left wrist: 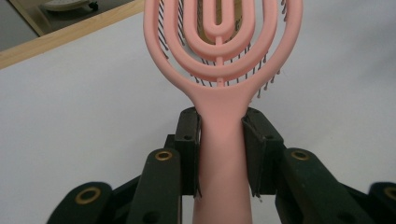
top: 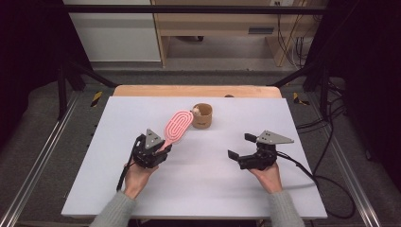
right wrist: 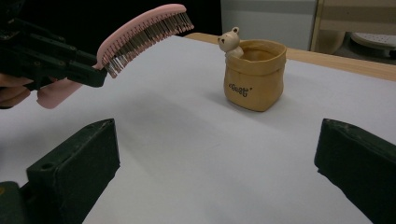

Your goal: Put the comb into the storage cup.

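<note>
A pink hairbrush (top: 177, 126) with a looped open head is held above the white table, bristles down. My left gripper (top: 161, 150) is shut on its handle (left wrist: 222, 154), both pads pressing the sides. In the right gripper view the hairbrush (right wrist: 140, 32) slants up toward a tan pot (right wrist: 254, 74) with a small bear figure on its rim. The brush head reaches close to that tan pot (top: 202, 116) in the high view. My right gripper (top: 239, 146) rests low at the right of the table, jaws wide apart with nothing between them.
The white table top (top: 198, 189) ends at a wooden edge (top: 196, 91) at the back. Black frame rails and cables run along both sides. A cable (top: 321, 182) trails from my right gripper off the table's right edge.
</note>
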`<state>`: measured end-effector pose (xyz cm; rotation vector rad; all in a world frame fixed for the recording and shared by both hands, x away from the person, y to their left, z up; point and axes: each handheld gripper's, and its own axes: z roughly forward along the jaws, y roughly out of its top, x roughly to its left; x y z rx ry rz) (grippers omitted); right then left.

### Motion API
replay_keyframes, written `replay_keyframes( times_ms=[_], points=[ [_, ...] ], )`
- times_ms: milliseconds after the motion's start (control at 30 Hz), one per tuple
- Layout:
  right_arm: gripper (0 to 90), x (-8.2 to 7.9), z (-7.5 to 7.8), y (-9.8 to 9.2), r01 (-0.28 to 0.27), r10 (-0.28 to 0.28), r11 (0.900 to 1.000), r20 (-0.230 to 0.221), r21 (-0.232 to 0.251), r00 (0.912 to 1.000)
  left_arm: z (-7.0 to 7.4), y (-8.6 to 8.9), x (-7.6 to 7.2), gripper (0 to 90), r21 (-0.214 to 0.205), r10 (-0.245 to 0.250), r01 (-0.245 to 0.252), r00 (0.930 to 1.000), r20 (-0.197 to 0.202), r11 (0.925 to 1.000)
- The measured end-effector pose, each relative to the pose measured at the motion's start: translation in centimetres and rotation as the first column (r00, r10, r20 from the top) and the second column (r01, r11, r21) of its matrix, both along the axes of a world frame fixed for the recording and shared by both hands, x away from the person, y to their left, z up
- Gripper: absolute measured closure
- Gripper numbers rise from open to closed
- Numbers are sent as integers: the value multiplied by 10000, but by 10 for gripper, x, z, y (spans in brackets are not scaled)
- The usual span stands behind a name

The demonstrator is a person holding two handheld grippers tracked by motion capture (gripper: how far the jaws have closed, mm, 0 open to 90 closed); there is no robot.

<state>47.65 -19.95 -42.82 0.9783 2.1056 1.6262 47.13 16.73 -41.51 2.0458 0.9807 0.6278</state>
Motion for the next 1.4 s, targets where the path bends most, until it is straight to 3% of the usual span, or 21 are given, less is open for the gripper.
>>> replay_keyframes(
  times_ms=[367, 767, 933, 1400],
  points=[
    [4, 4, 7, 11, -39, 38, 9997, 53, 237, 10000, 2, -7, -3, 689, 4, -127, 127, 9999, 113, 9999],
    [5, 6, 10, 21, -62, 63, 9999, -32, 96, 10000, 3, -13, -5, 689, -20, -114, 115, 9997, 220, 9999],
    [6, 7, 12, 23, -65, 65, 9995, -2, 306, 10000, 4, -15, -6, 690, -141, -100, 103, 9997, 202, 9998],
    [9, 11, 22, 38, -222, 220, 9997, 87, 144, 9997, 3, -23, -7, 689, -505, -193, 202, 9997, 172, 9985]
  ],
)
